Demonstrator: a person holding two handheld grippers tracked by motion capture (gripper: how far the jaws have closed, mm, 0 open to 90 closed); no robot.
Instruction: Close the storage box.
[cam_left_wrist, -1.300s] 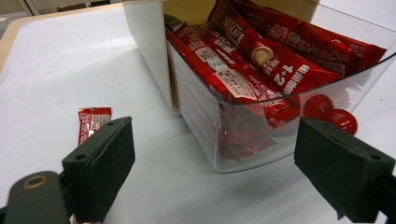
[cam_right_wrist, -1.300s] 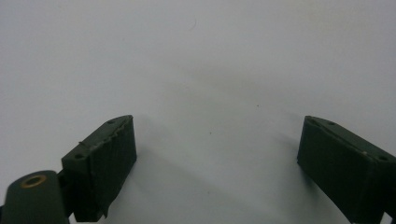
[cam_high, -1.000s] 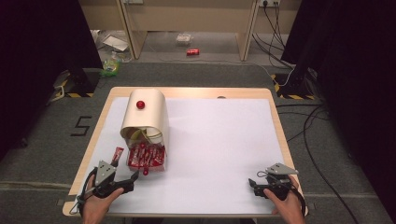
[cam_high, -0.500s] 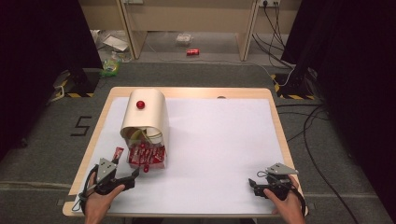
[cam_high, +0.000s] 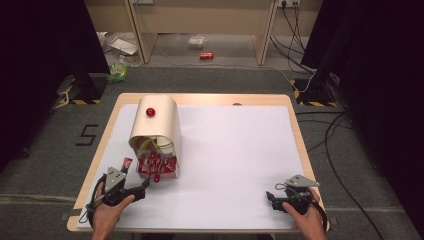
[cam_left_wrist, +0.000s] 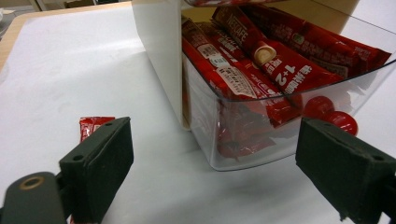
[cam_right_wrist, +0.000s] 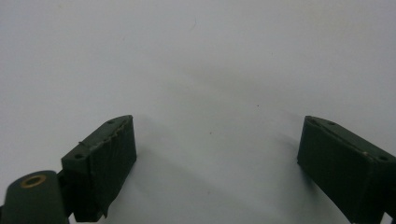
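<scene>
Many red sachets fill the clear bin.

A lab-style recording room

Black curtains hang at nine and three o'clock; hazard-taped stands, trailing cables, a floor numeral "5" and wall sockets surround the white-covered table.

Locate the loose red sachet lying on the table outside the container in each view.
High view: loose red sachet lies left of the clear bin, ahead of the left hand-held gripper.
Left gripper view: sachet at lower left, behind the left jaw.
Right gripper view: not in it.
Shared landmark: the clear bin of red sachets.
</scene>
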